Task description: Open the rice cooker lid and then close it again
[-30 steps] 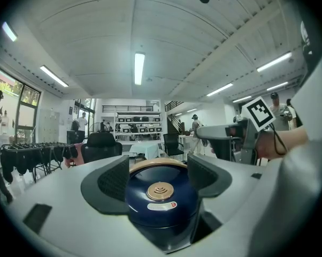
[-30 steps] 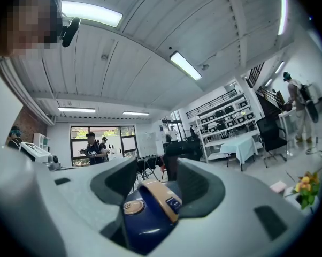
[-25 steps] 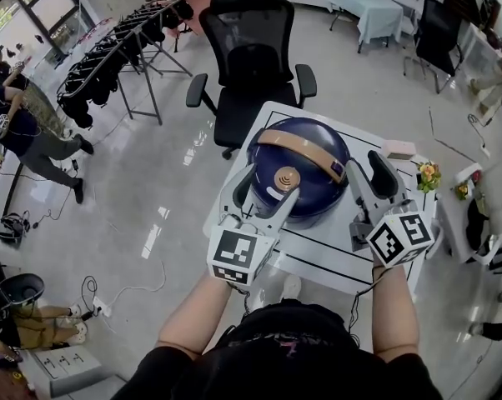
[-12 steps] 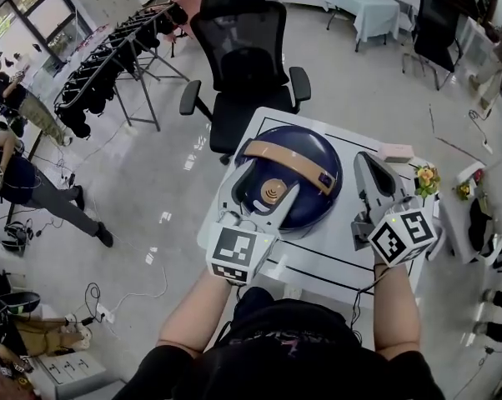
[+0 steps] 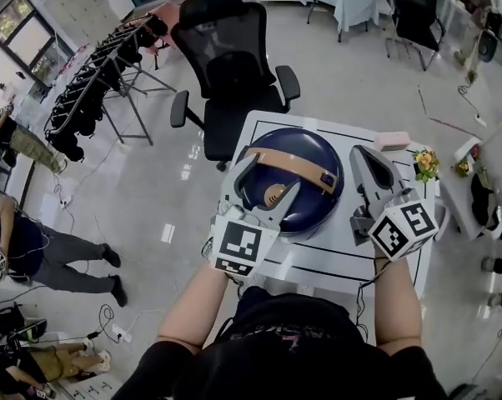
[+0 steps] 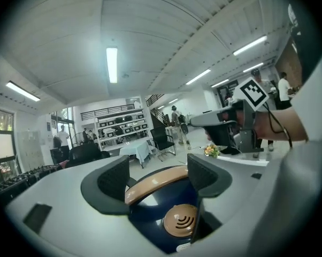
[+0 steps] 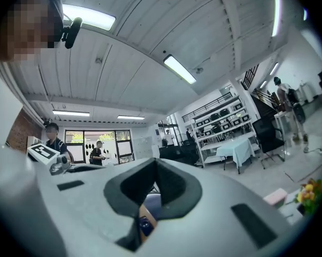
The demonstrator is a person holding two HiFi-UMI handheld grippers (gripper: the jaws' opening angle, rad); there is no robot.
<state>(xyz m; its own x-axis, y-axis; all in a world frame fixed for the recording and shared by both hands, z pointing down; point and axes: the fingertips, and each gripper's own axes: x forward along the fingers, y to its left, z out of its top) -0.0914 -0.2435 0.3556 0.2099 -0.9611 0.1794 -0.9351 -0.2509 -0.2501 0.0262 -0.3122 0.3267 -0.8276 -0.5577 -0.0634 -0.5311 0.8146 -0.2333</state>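
Note:
The dark blue rice cooker [image 5: 305, 198] stands on a white table [image 5: 334, 261], its lid down and a tan handle [image 5: 293, 163] lying across the dome. My left gripper [image 5: 270, 177] is open over the near left of the lid. In the left gripper view [image 6: 158, 175] its pads straddle the tan handle [image 6: 150, 182] and the round tan vent cap [image 6: 181, 224] without pressing on either. My right gripper [image 5: 363, 155] hovers just right of the cooker. Its jaws have just been closing and are shut [image 7: 155, 189] with nothing between them.
A black office chair [image 5: 234, 65] stands right behind the table. A pink block [image 5: 391, 140] and a small bunch of flowers [image 5: 424, 165] lie at the table's far right. A rack of dark items [image 5: 109, 65] and a few people are off to the left.
The right gripper's jaws have gone from wide open to shut, empty, beside the cooker. The left gripper has shifted a little over the lid and stays open.

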